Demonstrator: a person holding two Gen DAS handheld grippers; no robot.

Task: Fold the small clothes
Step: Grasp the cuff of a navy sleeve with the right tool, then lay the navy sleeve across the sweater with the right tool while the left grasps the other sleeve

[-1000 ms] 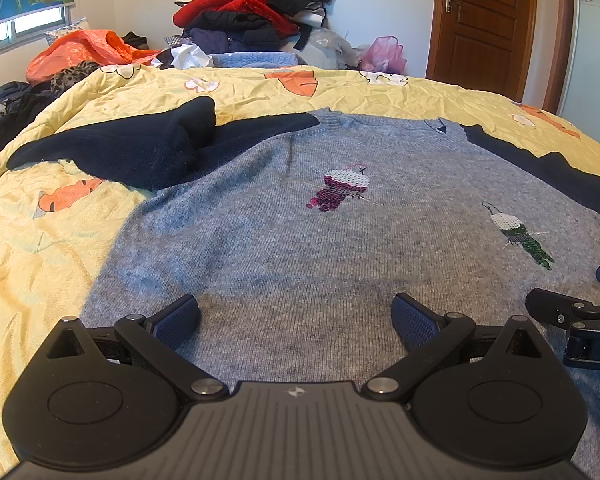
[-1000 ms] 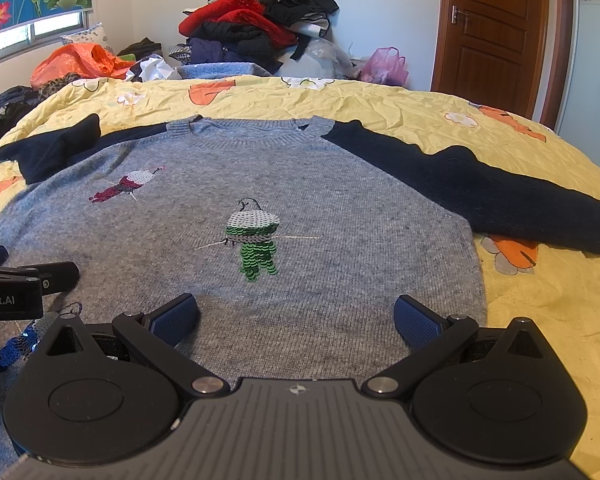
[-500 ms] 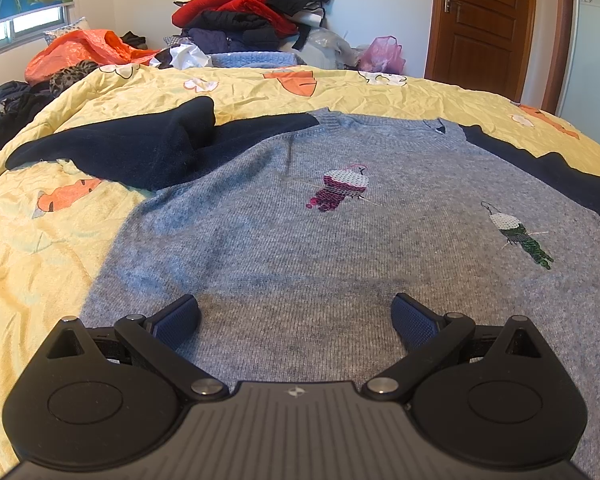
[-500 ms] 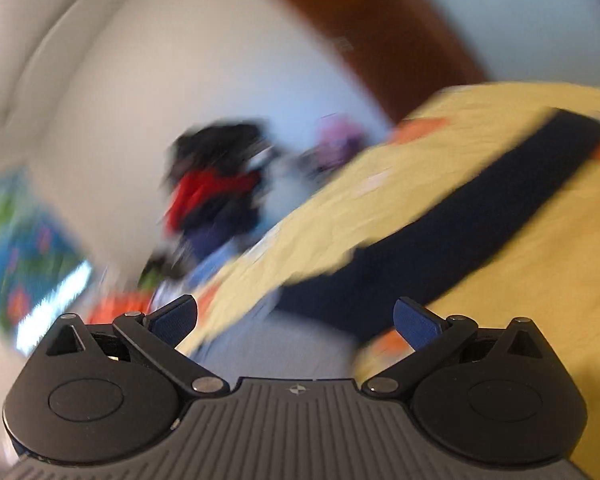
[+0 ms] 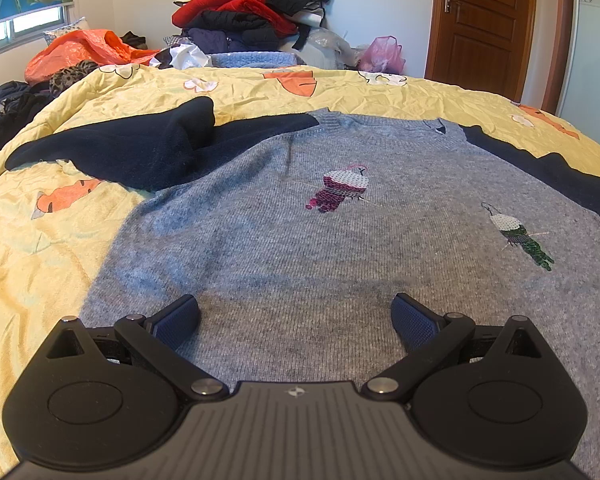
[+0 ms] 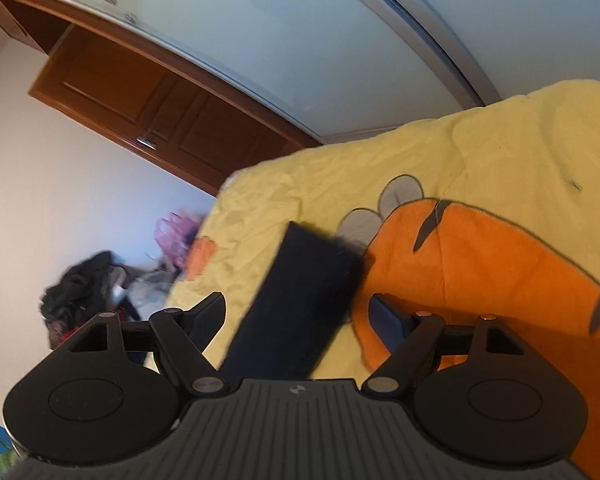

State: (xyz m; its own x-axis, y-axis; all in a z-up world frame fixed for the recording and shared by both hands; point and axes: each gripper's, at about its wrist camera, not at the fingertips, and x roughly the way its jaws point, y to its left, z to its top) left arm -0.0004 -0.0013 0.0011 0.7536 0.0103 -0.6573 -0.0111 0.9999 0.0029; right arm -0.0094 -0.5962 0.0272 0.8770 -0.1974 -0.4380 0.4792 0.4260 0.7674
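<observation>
A grey knit sweater (image 5: 300, 248) with sequin birds and dark navy sleeves lies flat, front up, on the yellow bedspread (image 5: 40, 248). Its left sleeve (image 5: 132, 148) is bunched at the far left. My left gripper (image 5: 296, 316) is open and empty, low over the sweater's lower hem. My right gripper (image 6: 296, 316) is open and rolled sideways over the end of the right navy sleeve (image 6: 300, 300), which lies between its jaws; I cannot tell whether they touch it.
A pile of clothes (image 5: 252, 12) and an orange bag (image 5: 88, 52) stand beyond the bed's far edge. A wooden door (image 5: 484, 28) is at the back right. An orange cartoon print (image 6: 480, 264) marks the bedspread beside the sleeve end.
My right gripper has swung away from the sweater's hem to the right sleeve end and rolled sideways. It has left the left wrist view. My left gripper has not moved.
</observation>
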